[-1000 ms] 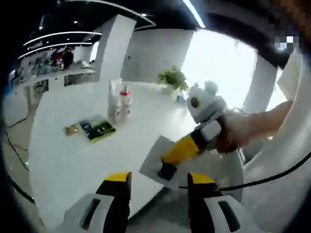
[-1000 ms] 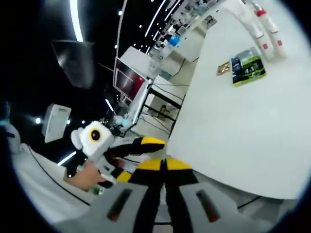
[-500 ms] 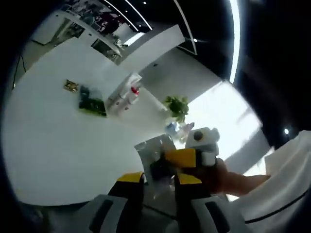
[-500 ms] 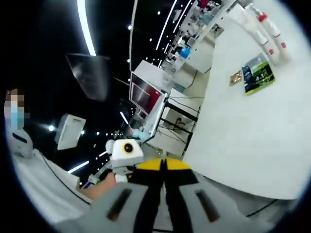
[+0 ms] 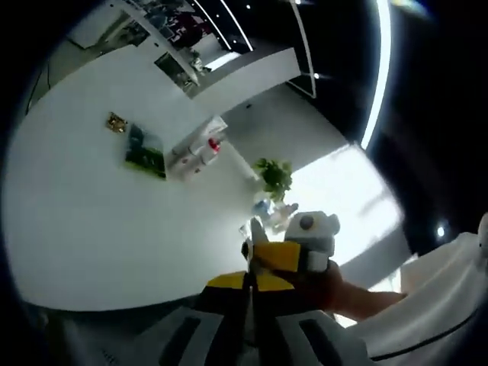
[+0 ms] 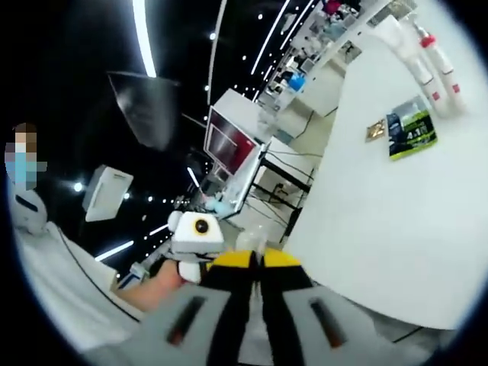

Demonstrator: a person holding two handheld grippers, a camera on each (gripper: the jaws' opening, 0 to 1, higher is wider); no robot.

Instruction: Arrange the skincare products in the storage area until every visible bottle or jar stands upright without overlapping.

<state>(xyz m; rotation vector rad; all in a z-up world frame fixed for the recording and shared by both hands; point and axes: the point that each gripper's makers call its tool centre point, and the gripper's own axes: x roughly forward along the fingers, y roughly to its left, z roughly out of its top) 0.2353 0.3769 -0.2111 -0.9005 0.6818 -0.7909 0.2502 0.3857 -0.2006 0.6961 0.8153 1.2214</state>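
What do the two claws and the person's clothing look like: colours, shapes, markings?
Both claws look the same. The left claw has light grey jaw bodies with dark slots, black inner faces and yellow tips; so does the right claw. Each has a white housing at its back. The person wears a white sleeve.

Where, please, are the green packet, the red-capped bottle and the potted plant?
green packet [image 6: 412, 135], right gripper view, its printed face
red-capped bottle [image 6: 438, 59], right gripper view, its white body
potted plant [image 5: 274, 176], left gripper view, its leaves
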